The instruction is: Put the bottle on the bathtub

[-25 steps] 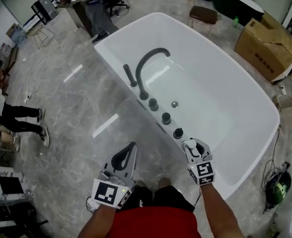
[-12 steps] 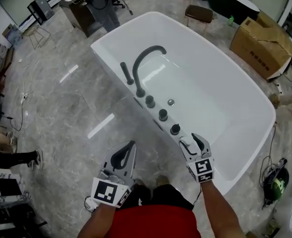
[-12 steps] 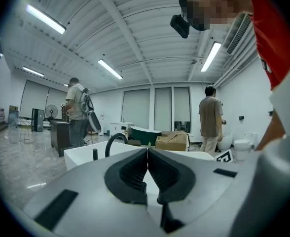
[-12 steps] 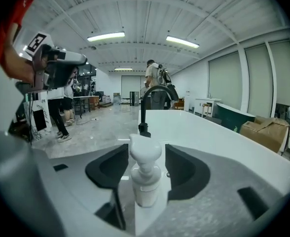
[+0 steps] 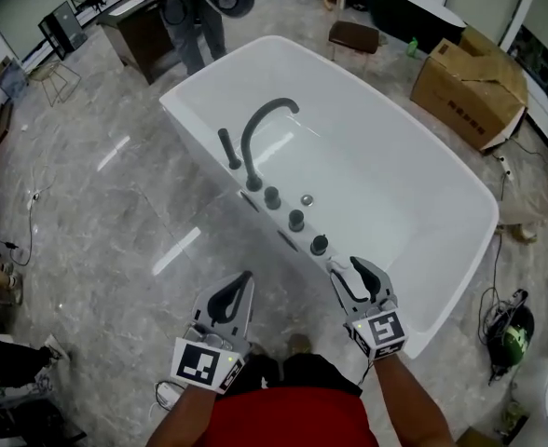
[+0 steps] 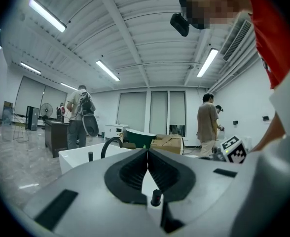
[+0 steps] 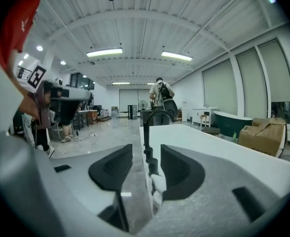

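1. The right gripper (image 5: 352,277) hung over the near left rim of the white bathtub (image 5: 460,203). Its jaws stood a moderate gap apart and gripped nothing.
2. In the right gripper view, a small white bottle (image 7: 158,181) stood upright in the gap between those jaws, on the tub's rim. It sat just nearer than the closest of the dark knobs (image 5: 295,220). No view showed clearly whether either pad touched it, and in the head view it was hard to pick out against the white rim.
3. The left gripper (image 5: 245,280) was held over the grey marbled floor (image 5: 97,212), just left of the tub's near end. Its jaws were pressed together tip to tip with nothing between them.
4. A dark arched faucet (image 5: 260,133) rose from the tub's left rim. The three round knobs ran in a row from its base toward the right gripper. A short dark post (image 5: 226,147) stood just left of the faucet.
5. A cardboard box (image 5: 465,87) lay on the floor to the right of the tub's far end, and a brown stool (image 5: 353,35) stood beyond that end.
6. A person (image 5: 199,21) stood at the far left beside a dark desk (image 5: 134,26).
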{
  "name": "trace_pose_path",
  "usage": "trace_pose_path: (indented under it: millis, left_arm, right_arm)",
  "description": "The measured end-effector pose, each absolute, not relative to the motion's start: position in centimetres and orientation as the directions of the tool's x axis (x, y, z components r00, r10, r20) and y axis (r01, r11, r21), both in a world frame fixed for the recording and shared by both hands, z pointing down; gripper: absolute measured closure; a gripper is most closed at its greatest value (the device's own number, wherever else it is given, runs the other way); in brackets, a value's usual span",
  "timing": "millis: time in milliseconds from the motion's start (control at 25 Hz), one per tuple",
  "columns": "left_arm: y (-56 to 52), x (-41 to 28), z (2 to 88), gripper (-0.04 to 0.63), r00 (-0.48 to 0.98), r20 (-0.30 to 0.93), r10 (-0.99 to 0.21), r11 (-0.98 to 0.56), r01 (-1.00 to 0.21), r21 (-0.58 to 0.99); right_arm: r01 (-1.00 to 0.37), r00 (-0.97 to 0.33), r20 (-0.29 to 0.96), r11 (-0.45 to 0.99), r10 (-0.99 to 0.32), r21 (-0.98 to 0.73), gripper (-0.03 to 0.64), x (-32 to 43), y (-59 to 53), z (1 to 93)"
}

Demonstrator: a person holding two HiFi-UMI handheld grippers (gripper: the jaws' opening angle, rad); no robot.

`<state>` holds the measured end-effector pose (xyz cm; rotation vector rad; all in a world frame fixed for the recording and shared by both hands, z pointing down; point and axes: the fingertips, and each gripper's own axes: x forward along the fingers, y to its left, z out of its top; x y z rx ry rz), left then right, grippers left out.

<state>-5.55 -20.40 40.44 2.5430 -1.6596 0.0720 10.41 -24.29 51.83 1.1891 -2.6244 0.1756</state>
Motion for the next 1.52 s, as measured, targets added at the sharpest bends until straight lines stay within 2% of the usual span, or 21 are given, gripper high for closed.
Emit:
trace_pose_path:
  millis: [200,440,640,880,1520]
  left_arm:
    - [-18.9,-5.1,38.7,0.584,0.440,0.066,-0.896,-0.437,-0.898,0.054]
    - [-17.2,-5.5,37.1,0.584,0.471,0.031,-0.881,-0.470,-0.881,0.053]
    - [-15.7,-5.8,36.8,0.584,0.477,0.021,-0.879,-0.475,-0.878,0.065]
    - [-14.8,-6.7,36.3,0.584,0.487,0.010,-0.873,-0.485,-0.872,0.067]
    - [-15.0,-7.4,35.4,0.584,0.489,-0.008,-0.872,-0.489,-0.871,0.059]
  right_arm:
    - [-0.742,-0.665,0.175,0.670,-0.726,-0.040,0.532,7.8,-21.8,45.7]
    - [-0.718,-0.694,0.111,0.695,-0.712,-0.032,0.608,4.3,-18.8,41.1]
    - [-0.693,-0.720,0.091,0.720,-0.688,-0.039,0.611,2.7,-16.2,39.6]
    - [-0.688,-0.724,0.069,0.714,-0.686,-0.130,0.612,1.2,-14.9,38.5]
    - [-0.681,-0.733,0.070,0.728,-0.677,-0.079,0.612,0.1,-14.6,37.7]
